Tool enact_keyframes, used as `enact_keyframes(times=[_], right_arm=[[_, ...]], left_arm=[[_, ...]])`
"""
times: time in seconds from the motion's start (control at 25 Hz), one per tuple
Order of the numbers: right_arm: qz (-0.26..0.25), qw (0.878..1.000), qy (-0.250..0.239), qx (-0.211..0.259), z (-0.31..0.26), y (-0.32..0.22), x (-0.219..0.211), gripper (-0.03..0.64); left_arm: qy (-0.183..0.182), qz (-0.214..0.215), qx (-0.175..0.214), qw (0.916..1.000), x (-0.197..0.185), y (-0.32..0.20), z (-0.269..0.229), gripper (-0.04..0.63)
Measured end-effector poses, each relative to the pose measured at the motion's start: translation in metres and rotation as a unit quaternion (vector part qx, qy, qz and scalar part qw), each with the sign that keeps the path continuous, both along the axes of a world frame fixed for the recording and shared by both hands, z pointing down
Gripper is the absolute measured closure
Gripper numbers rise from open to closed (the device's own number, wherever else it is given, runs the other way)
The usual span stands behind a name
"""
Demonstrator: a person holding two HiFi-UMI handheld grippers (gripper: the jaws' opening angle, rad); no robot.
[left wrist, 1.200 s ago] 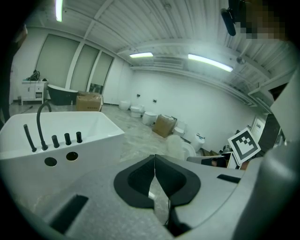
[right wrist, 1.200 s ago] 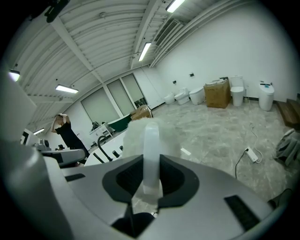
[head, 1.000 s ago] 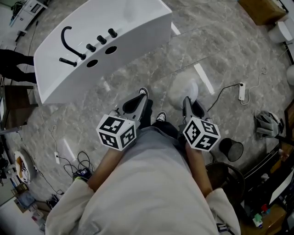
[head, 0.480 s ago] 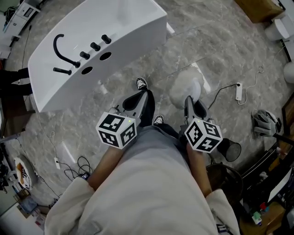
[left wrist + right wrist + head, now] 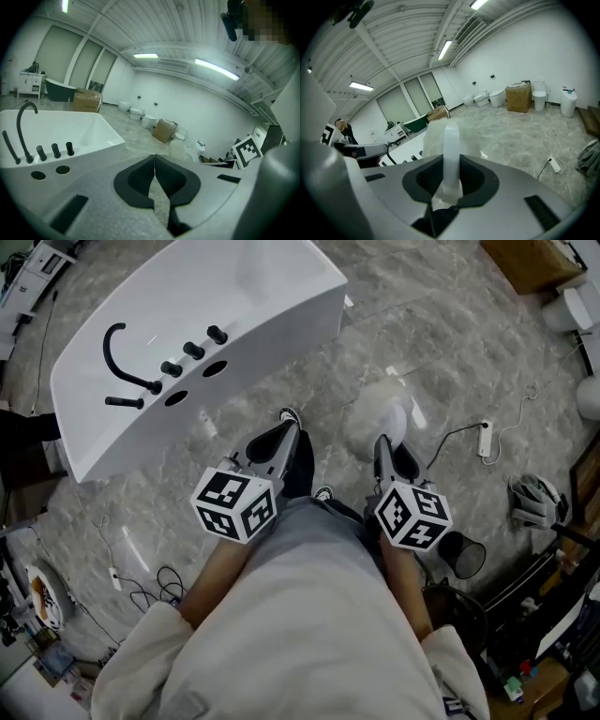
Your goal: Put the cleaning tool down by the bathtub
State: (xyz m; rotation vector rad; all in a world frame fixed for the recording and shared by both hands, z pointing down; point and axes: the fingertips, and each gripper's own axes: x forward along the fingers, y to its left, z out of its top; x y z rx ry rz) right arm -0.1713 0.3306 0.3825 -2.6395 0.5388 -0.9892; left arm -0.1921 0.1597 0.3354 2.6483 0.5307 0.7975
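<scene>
Item: white fluffy-headed duster on a translucent plastic handle (image 5: 451,140), pinched at the handle by the right hand-held gripper (image 5: 451,180), held over the grey marbled floor (image 5: 450,352) near the white bathtub (image 5: 281,310), not touching it. Handling, judged: light, head soft and yielding, handle stiff and smooth; grip the handle. Left hand-held gripper (image 5: 154,173): pressed together, empty. Markings: no readable brand or label.
</scene>
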Motion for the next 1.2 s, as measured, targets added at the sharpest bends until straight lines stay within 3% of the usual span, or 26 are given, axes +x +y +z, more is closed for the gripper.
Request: enact_keyframes(times=[0.68,1.2], right_arm=[[-0.040,0.999,-0.012,-0.024,-0.006,-0.107,0.132,0.541],[-0.040,0.999,-0.011,-0.022,-0.007,-0.178,0.219,0.541]], left_arm=[[0.006,-0.041,-0.030,0.9987,0.130,-0.116,-0.007,0.591],[0.014,-0.039,-0.039,0.9984,0.218,-0.187,-0.007,0.591]])
